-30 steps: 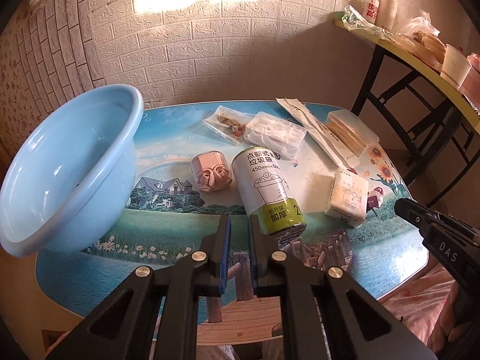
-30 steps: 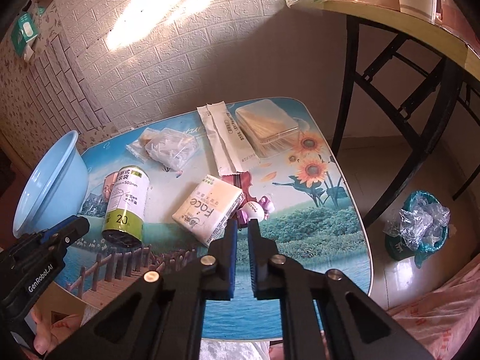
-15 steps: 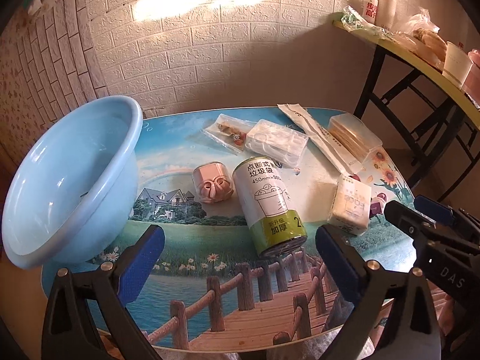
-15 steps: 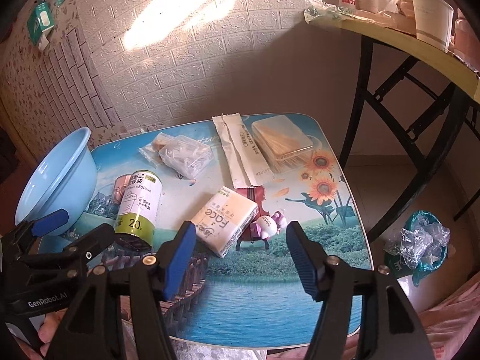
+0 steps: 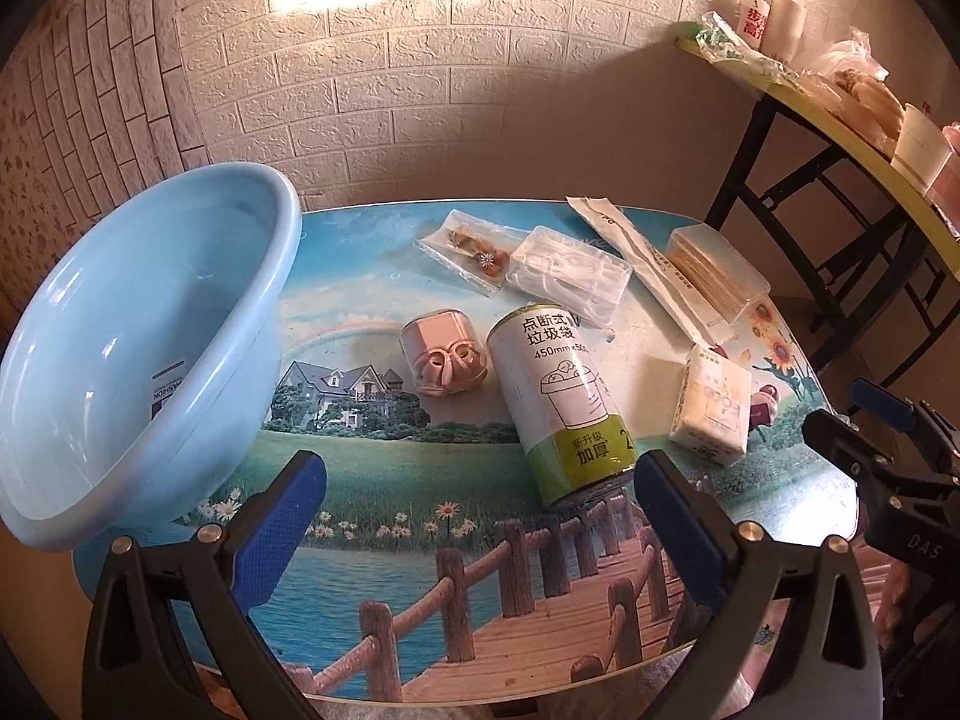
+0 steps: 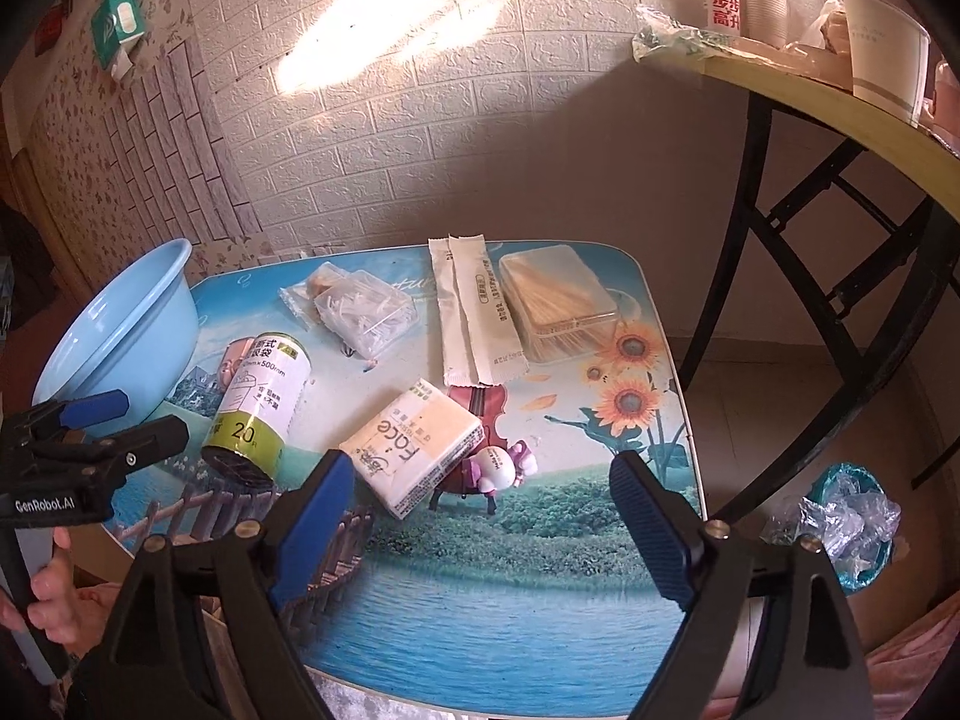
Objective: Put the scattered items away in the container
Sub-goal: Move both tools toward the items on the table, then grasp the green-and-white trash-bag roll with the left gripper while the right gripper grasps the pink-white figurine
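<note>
A light blue basin (image 5: 150, 330) stands empty at the table's left end. My left gripper (image 5: 477, 477) hovers open over the near edge, with a green-and-white roll of bin bags (image 5: 558, 396) lying just ahead and a pink case (image 5: 444, 354) beyond. My right gripper (image 6: 480, 474) is over the front edge with its jaws opening. A tissue pack (image 6: 414, 444) and a small toy figure (image 6: 498, 468) lie ahead between its fingers, untouched. Further back are a clear box of picks (image 6: 366, 306), two paper sachets (image 6: 474, 312) and a toothpick box (image 6: 558, 300).
A white brick wall runs right behind the low picture-printed table (image 6: 510, 600). To the right stands a yellow-topped folding table (image 6: 810, 90) with cups and bags. A small bin with crumpled plastic (image 6: 840, 516) sits on the floor beside it.
Both grippers were shut a second ago and now stand wide apart. The left opened first, the right is still widening. Neither hand has shifted much.
</note>
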{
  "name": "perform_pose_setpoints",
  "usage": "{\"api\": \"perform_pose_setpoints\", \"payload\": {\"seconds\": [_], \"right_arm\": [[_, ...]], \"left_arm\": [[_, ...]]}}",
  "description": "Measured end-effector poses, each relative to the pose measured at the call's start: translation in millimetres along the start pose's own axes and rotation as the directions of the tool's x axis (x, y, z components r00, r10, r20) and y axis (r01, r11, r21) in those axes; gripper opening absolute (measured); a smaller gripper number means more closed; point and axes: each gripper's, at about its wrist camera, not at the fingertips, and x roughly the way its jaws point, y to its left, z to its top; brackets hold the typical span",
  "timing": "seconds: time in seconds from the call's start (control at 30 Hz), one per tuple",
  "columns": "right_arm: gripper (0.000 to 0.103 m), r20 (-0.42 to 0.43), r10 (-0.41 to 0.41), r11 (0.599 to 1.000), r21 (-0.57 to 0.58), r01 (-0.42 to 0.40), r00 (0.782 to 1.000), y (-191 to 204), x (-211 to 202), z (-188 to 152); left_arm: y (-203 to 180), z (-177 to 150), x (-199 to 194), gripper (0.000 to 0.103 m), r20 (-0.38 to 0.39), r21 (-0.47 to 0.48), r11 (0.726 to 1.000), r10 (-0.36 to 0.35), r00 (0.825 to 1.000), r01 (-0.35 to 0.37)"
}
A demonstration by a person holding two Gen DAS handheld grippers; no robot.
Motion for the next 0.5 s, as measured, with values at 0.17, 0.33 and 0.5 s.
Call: {"api": "perform_pose_setpoints", "payload": {"seconds": [0.17, 0.33, 0.5], "right_arm": [[0.089, -0.001, 0.020, 0.999, -0.027, -0.020, 1.000, -10.2, 8.4, -0.5], [0.089, -0.016, 0.016, 0.999, -0.046, -0.017, 1.000, -18.3, 23.3, -3.5], [0.089, -0.036, 0.032, 0.998, -0.056, -0.033, 0.999, -26.0, 31.9, -8.9]], "left_arm": [[-5.9, -0.3, 12.1, 0.103, -0.026, -0.006, 1.000, 0.006, 1.000, -0.006], [-20.5, 1.9, 28.9, 0.103, -0.062, -0.025, 1.000, 0.016, 0.998, -0.017], [-39.6, 3.5, 40.4, 0.103, -0.076, -0.027, 0.999, 0.026, 0.997, -0.028]]}}
